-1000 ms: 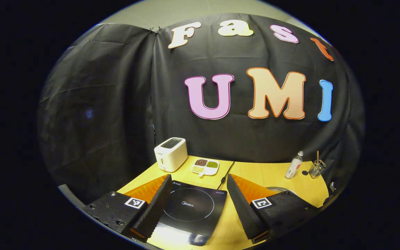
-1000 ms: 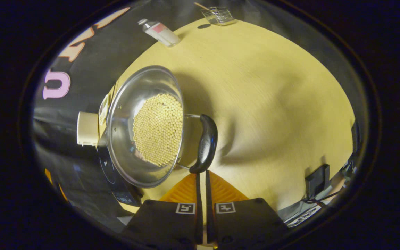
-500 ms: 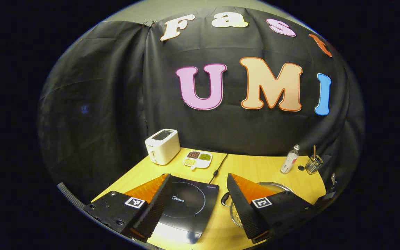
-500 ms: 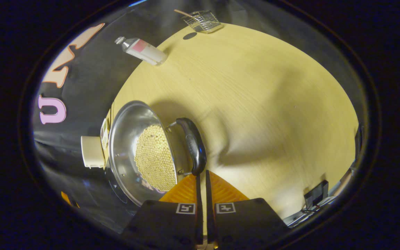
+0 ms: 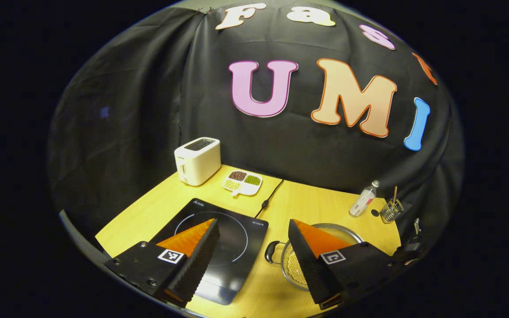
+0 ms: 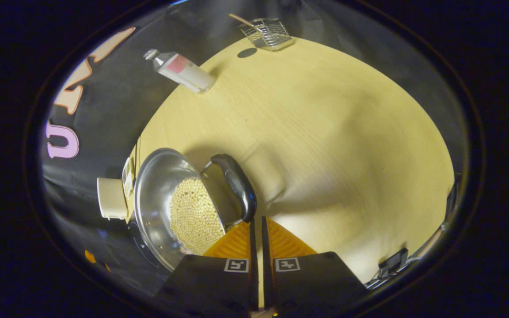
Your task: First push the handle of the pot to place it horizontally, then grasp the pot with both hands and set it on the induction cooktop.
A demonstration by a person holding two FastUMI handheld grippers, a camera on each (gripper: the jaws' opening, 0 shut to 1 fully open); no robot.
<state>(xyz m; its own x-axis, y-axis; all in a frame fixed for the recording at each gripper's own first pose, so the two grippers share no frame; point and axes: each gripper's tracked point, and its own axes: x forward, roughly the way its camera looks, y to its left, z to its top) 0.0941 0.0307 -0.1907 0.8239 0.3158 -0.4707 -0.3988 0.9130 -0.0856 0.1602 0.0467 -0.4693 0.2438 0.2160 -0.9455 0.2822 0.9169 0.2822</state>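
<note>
While the left gripper hangs above the near part of the table, its two fingers stand wide apart with nothing between them. Seen from the left gripper view, its left finger overlaps the induction cooktop, a flat dark slab with a ring marking. Its right finger overlaps the pot, a shiny steel vessel resting on the table just beside the cooktop's right edge and holding pale round grains. One dark side handle of the pot points toward the cooktop and lies in the gap between the two fingers. Farther back stand a white toaster, a divided dish of assorted grains, a bottle and a wire holder. A black cord runs from the cooktop to the back wall.

From the right gripper view, the right gripper has its fingers drawn together, a narrow slit remaining between them and nothing clamped. The pot lies ahead and to the left of the fingertips. Its other dark handle ends right at the fingertips; whether it touches them cannot be told. The table stretches ahead, with the bottle and wire holder at its far edge. The toaster appears beyond the pot.
</note>
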